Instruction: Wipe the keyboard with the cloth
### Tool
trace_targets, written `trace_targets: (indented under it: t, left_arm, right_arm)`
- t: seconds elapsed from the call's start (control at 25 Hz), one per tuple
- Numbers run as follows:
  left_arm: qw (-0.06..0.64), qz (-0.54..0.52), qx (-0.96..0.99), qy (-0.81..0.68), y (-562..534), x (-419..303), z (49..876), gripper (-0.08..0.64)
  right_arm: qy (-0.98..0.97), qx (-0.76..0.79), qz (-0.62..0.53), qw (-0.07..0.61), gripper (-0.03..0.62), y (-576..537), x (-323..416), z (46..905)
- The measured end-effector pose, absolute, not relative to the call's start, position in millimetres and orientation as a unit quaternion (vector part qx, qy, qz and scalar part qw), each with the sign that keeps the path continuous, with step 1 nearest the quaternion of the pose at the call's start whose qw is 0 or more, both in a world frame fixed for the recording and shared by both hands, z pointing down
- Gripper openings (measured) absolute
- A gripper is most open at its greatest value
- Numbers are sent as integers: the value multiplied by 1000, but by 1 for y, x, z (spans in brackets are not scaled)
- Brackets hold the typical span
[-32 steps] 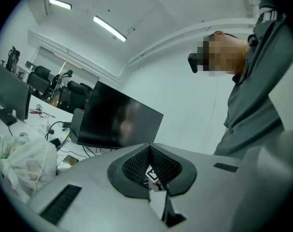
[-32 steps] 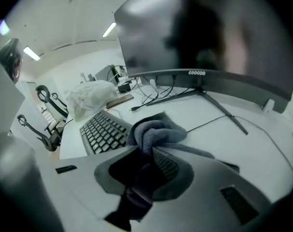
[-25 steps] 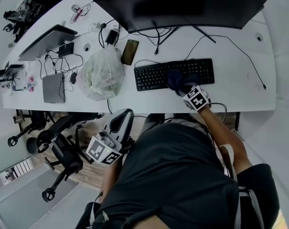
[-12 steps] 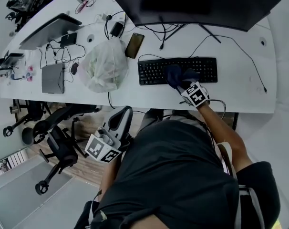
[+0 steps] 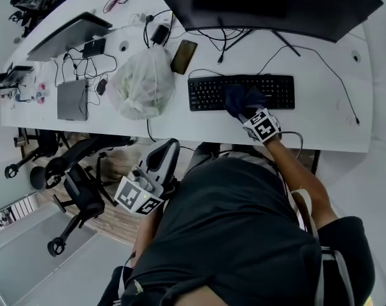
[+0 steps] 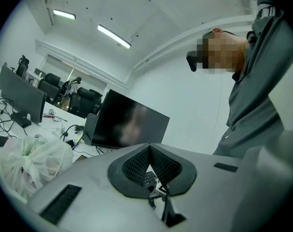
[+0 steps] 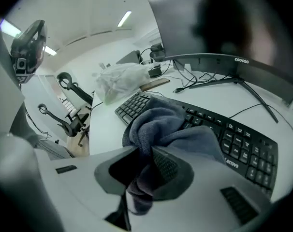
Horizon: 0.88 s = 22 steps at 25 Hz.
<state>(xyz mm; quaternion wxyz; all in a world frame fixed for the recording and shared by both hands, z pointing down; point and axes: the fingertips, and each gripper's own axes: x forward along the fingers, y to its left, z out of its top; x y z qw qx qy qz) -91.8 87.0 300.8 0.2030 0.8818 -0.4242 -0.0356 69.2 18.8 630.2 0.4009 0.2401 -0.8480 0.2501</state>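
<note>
The cloth (image 7: 161,124) is being clamped by the right gripper (image 7: 146,161) on the middle of the keyboard (image 5: 209,93), whose long axis is running left-right, while the left gripper (image 6: 149,151) is being held closed, empty, well apart.

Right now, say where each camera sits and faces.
Head view: on the head, steeply down at desk and keyboard; torso, right arm show.
Left gripper view: on left gripper, up past shut jaws at monitor; torso shows.
Right gripper view: on right gripper, along jaws clamping cloth; no body.
Shared: head and right gripper views both show cloth on keyboard.
</note>
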Motion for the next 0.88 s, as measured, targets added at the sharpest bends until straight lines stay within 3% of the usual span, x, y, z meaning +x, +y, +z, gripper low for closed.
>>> trace_targets:
  t: [0.28, 0.52, 0.72, 0.88]
  left_arm:
    - [214, -21, 893, -395, 80, -75, 313, 5]
    - [213, -25, 889, -405, 74, -85, 309, 5]
    - [223, -24, 886, -405, 73, -90, 317, 5]
    - [216, -15, 890, -400, 73, -87, 314, 5]
  right_arm:
    - [-845, 329, 208, 365, 74, -89, 81, 614]
    - [-855, 243, 232, 395, 72, 12, 57, 625]
    - [-854, 299, 203, 375, 72, -69, 61, 618]
    - [-836, 303, 272, 368, 73, -63, 59, 623]
